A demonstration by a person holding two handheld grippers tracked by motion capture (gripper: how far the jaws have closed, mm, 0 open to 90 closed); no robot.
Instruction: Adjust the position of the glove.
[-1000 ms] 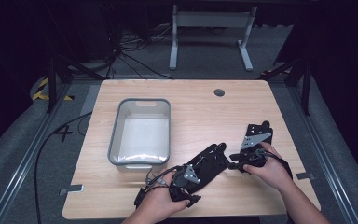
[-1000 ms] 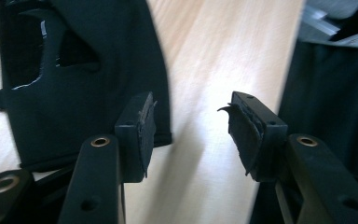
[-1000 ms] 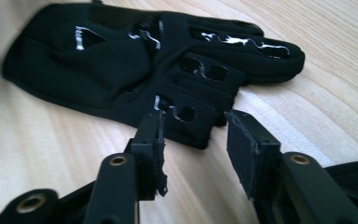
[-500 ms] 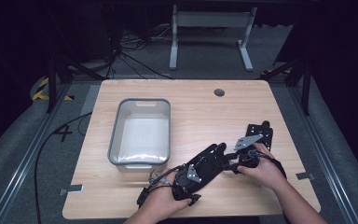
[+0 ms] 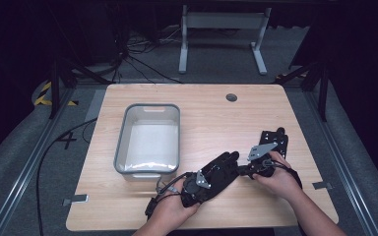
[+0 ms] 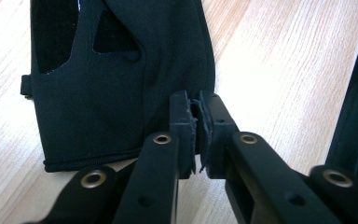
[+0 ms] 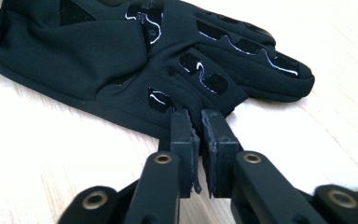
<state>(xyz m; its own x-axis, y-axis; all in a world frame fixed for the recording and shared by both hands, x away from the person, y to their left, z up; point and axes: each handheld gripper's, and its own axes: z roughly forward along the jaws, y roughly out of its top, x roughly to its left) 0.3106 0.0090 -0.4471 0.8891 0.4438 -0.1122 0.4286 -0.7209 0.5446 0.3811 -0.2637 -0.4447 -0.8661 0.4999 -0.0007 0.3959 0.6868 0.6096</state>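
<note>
A black glove [image 5: 225, 163] lies flat on the wooden table [image 5: 202, 113], its fingers pointing up and to the right. My left gripper [image 5: 210, 173] comes at it from the lower left. In the left gripper view the jaws [image 6: 195, 100] are shut on the glove's [image 6: 112, 93] side edge near the cuff. My right gripper [image 5: 244, 169] reaches in from the right. In the right gripper view the jaws [image 7: 196, 116] are shut on the thumb side of the glove [image 7: 121, 60], whose palm has shiny grip patches. A second black glove [image 5: 274, 138] lies just behind the right hand.
A grey plastic bin [image 5: 148, 139] stands to the left of the gloves. A round cable hole [image 5: 232, 97] sits near the table's far edge. Bare wood stretches along the far side and right edge. Cables trail from the left gripper over the front edge.
My right gripper has edged slightly left toward the flat glove. The left hand and its gripper have barely moved.
</note>
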